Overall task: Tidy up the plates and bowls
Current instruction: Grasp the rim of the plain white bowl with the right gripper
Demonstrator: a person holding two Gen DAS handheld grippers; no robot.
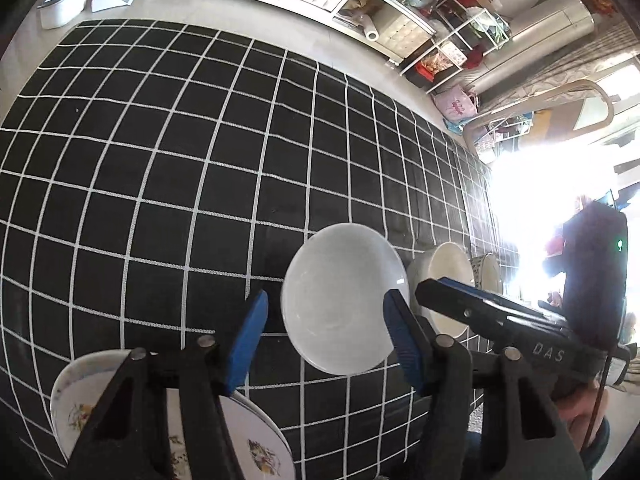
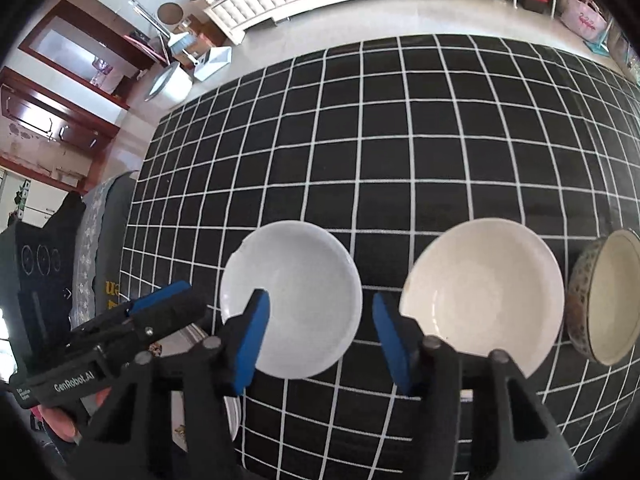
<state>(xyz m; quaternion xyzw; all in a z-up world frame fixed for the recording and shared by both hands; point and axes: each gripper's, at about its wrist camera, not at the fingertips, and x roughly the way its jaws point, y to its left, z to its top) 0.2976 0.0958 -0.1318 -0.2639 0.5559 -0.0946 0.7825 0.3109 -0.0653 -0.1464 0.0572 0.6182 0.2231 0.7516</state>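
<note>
While both tongs gape empty, bowls wait on the checked bench.
White bowl [image 2: 291, 300] lies between right tongs [image 2: 316, 340]; left tongs [image 1: 324, 340] hover alongside. Likely glazed, slippery, breakable: pinch its rim.

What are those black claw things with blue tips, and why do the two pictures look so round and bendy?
Those claws are grabbing tools. A person holds one in each hand, and each has a tiny wide-eyed camera that bends the picture. One picture looks along the left gripper, the other along the right gripper. Both are open and hold nothing.

Below them is a black cloth with white squares. On it sit a white dish, a cream dish beside it, and a patterned bowl at the far right. The left picture also shows flowery plates under that claw, and the other claw poking in from the side.
</note>
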